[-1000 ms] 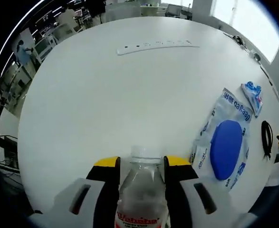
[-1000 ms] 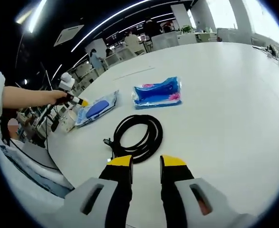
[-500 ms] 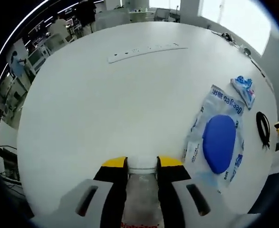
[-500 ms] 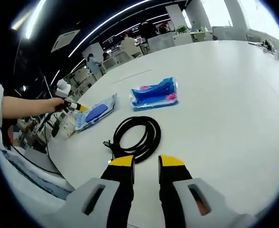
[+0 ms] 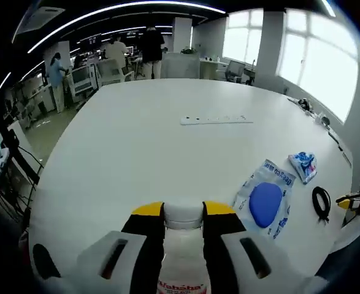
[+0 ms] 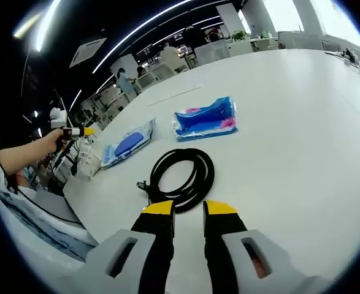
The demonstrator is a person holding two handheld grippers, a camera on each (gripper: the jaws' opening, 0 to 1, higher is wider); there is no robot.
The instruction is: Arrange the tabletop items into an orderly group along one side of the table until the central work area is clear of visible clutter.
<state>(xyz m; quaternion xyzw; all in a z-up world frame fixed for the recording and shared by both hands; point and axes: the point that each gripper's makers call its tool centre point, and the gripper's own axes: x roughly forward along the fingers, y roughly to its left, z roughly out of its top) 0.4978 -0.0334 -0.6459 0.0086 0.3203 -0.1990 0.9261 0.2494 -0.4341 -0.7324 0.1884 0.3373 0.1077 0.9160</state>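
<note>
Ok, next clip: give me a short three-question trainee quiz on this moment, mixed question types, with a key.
1. True or false: the left gripper holds a clear water bottle between its jaws.
2. Multiple choice: in the right gripper view, what lies on the white table just ahead of the right gripper? A) a coiled black cable B) a white power strip C) a stapler
3. Fill in: in the right gripper view, the packet beyond the cable, the blue wipes pack, lies flat on the ____.

Key: 1 true; 2 A; 3 table.
</note>
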